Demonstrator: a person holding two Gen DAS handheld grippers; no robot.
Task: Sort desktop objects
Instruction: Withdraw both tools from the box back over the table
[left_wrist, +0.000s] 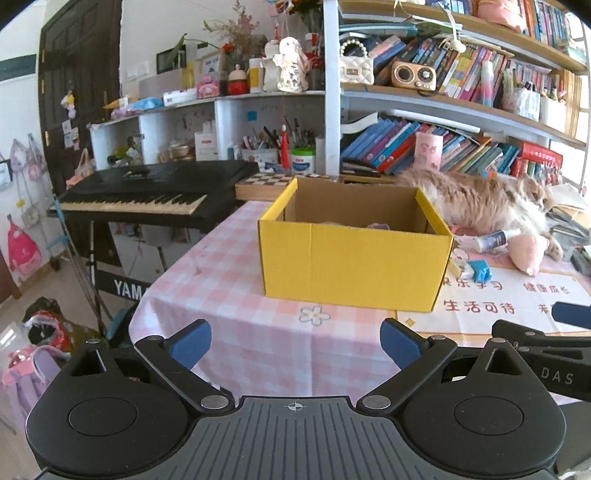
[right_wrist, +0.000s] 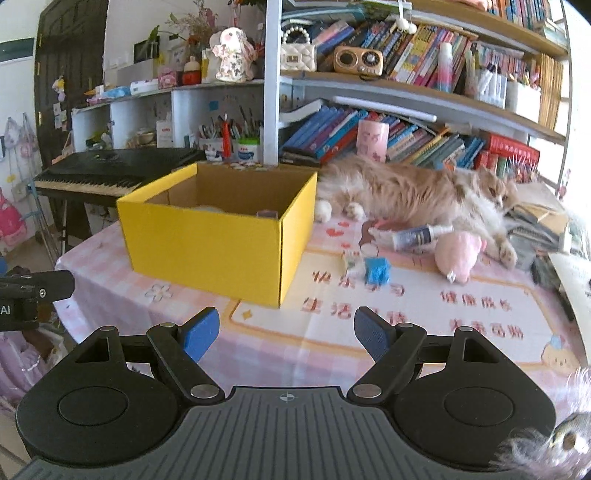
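A yellow cardboard box (left_wrist: 354, 266) (right_wrist: 207, 247) stands open on the pink checked tablecloth, with a few small things low inside. To its right lie a blue block (right_wrist: 376, 271) (left_wrist: 480, 271), a white tube (right_wrist: 417, 236) (left_wrist: 495, 238) and a pink plush toy (right_wrist: 458, 254) (left_wrist: 528, 253). My left gripper (left_wrist: 295, 345) is open and empty, short of the box. My right gripper (right_wrist: 286, 334) is open too, nothing between its pads, over the printed mat (right_wrist: 424, 325). Part of the right gripper (left_wrist: 535, 343) shows at the right edge of the left wrist view.
A long-haired cat (right_wrist: 417, 192) (left_wrist: 480, 201) lies on the table behind the toys. Bookshelves (right_wrist: 406, 92) line the back. A black keyboard (left_wrist: 147, 192) stands left of the table. Stacked books (right_wrist: 535, 225) lie at the far right. A furry thing (right_wrist: 546, 443) shows at the lower right.
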